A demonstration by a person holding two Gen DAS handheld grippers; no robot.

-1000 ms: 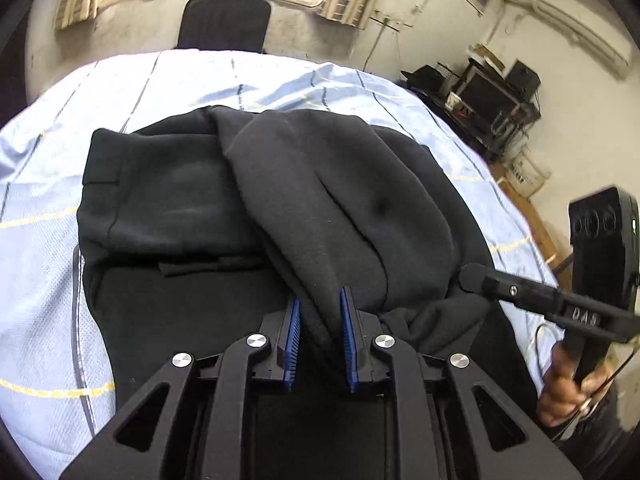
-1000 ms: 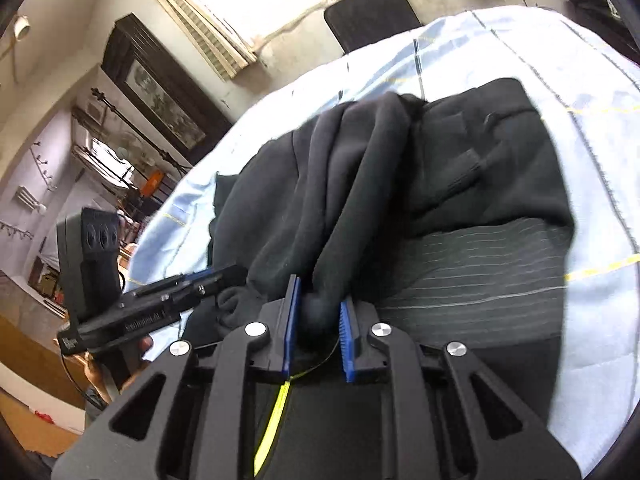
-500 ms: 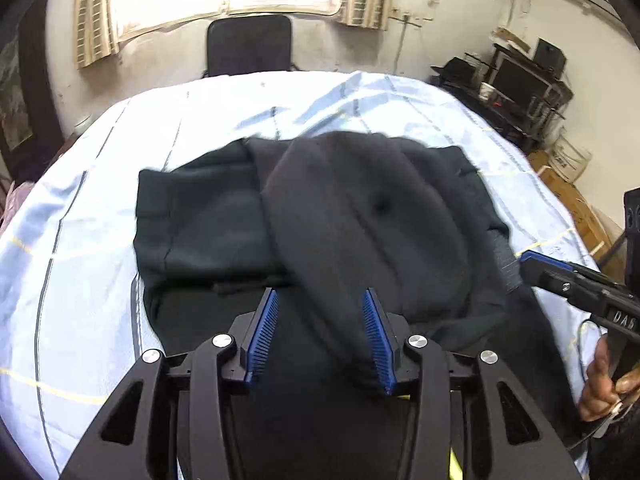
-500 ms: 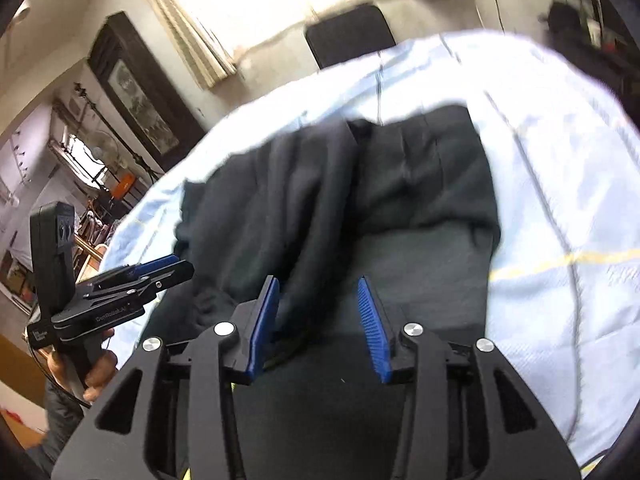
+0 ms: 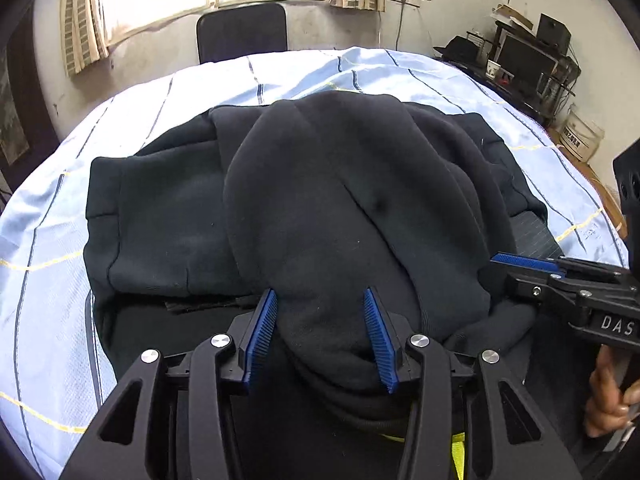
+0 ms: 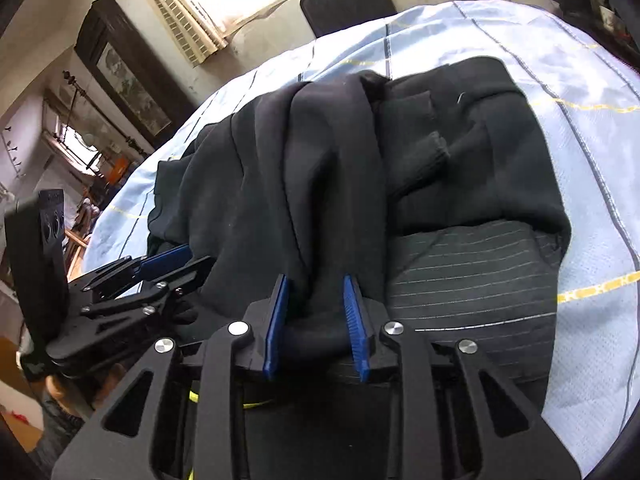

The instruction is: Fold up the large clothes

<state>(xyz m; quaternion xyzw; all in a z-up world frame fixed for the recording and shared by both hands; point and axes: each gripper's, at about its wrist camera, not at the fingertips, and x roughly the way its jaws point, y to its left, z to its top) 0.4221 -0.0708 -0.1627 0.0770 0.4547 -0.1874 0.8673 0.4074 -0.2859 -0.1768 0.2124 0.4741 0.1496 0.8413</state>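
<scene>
At lower centre, your left gripper (image 5: 320,336) and right gripper (image 6: 316,326), jaws just parted then narrowing, seemingly loosely straddle the black garment (image 5: 344,200) to lay its fold.

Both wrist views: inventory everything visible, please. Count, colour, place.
garment: 1, black, bunched mid-sheet
pinstriped cloth: 1, dark with pale stripes, under the garment's near edge
sheet: 1, light blue with dark and yellow lines, covers the surface
chair: 1, black, beyond the sheet's far edge
bucket: 1, white, far right
left claw: 1, black with blue pads, jaws have just opened, garment fold between them
right claw: 1, same colours, jaws have just been closing, fold between them
hand: 1, holding the right claw's handle
</scene>
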